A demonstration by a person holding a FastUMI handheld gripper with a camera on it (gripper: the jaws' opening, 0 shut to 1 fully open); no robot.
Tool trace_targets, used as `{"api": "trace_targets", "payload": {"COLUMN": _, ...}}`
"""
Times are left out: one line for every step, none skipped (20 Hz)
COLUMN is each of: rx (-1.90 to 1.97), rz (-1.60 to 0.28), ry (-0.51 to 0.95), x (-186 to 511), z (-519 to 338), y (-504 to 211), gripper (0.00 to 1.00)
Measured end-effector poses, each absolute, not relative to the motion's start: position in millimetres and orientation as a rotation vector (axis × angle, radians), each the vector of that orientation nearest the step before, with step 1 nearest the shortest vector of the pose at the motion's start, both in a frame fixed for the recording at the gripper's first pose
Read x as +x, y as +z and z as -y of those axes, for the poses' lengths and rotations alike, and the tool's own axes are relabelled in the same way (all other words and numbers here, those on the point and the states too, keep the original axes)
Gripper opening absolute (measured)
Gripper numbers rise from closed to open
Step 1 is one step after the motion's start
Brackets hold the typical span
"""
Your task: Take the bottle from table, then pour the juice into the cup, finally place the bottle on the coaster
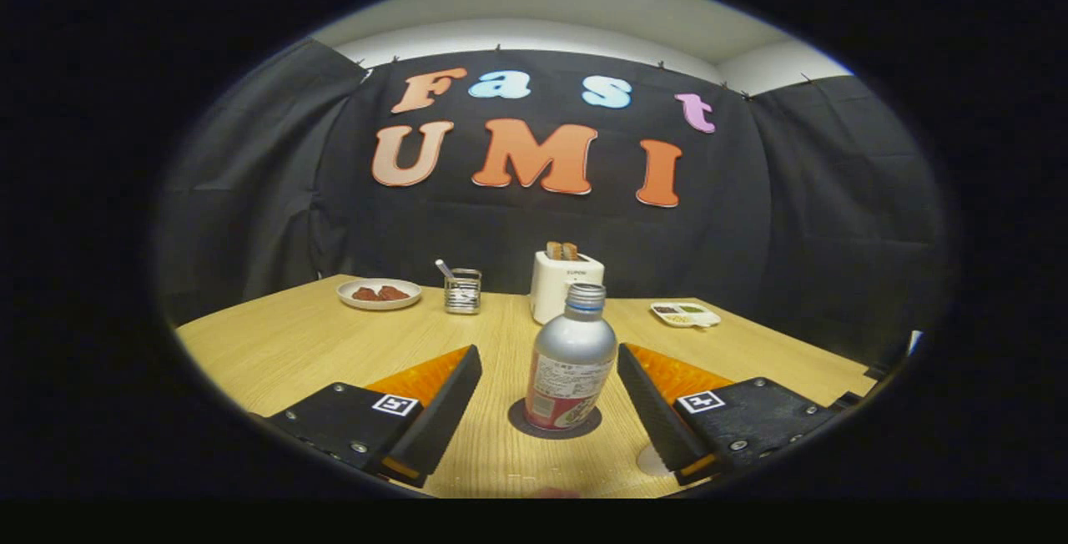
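Your wooden tabletop (292,344) carries one silver bottle (571,359) upright on one dark coaster (554,429), between your hand-held gripper's (551,377) wide-open fingers, untouched. Far back: one toaster (561,281), one plate (379,293), one small tray (685,314).

On the light wooden bench (284,344) I count one silver metal bottle (571,358) on one dark round coaster (521,423). At 12 o'clock from it is one white toaster (554,284) with two toast slices (561,250). There is one white round plate (379,293), one small metal holder (462,291), and one white divided dish (685,314).
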State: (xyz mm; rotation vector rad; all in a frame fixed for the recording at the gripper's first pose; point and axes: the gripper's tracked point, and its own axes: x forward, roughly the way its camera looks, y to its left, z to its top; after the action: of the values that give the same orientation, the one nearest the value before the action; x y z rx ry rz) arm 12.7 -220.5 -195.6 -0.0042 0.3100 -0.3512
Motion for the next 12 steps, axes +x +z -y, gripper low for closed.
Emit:
{"api": "trace_targets", "payload": {"rx": -0.007, "rz": -0.296, "ry": -0.34, "x": 10, "z": 214, "y": -184, "gripper": 0.97}}
{"api": "trace_targets", "payload": {"rx": -0.011, "rz": -0.277, "ry": -0.328, "x": 6, "z": 206, "y": -170, "gripper": 0.97}}
{"api": "trace_targets", "payload": {"rx": -0.007, "rz": -0.265, "ry": -0.31, "x": 4, "z": 198, "y": -160, "gripper": 0.97}}
{"api": "trace_targets", "payload": {"rx": -0.007, "rz": -0.252, "ry": -0.3, "x": 1, "z": 190, "y": -149, "gripper": 0.97}}
{"api": "trace_targets", "payload": {"rx": -0.011, "rz": -0.244, "ry": -0.286, "x": -4, "z": 183, "y": -139, "gripper": 0.97}}
{"api": "trace_targets", "payload": {"rx": -0.017, "rz": -0.238, "ry": -0.278, "x": -5, "z": 176, "y": -130, "gripper": 0.97}}
{"api": "trace_targets", "payload": {"rx": -0.023, "rz": -0.231, "ry": -0.268, "x": -9, "z": 170, "y": -120, "gripper": 0.97}}
{"api": "trace_targets", "payload": {"rx": -0.025, "rz": -0.226, "ry": -0.261, "x": -11, "z": 164, "y": -110, "gripper": 0.97}}
{"api": "trace_targets", "payload": {"rx": -0.023, "rz": -0.216, "ry": -0.26, "x": -16, "z": 160, "y": -102, "gripper": 0.97}}
{"api": "trace_targets", "payload": {"rx": -0.015, "rz": -0.204, "ry": -0.257, "x": -21, "z": 155, "y": -92, "gripper": 0.98}}
{"api": "trace_targets", "payload": {"rx": -0.002, "rz": -0.189, "ry": -0.255, "x": -25, "z": 153, "y": -84, "gripper": 0.98}}
{"api": "trace_targets", "payload": {"rx": 0.012, "rz": -0.173, "ry": -0.25, "x": -29, "z": 149, "y": -76, "gripper": 0.98}}
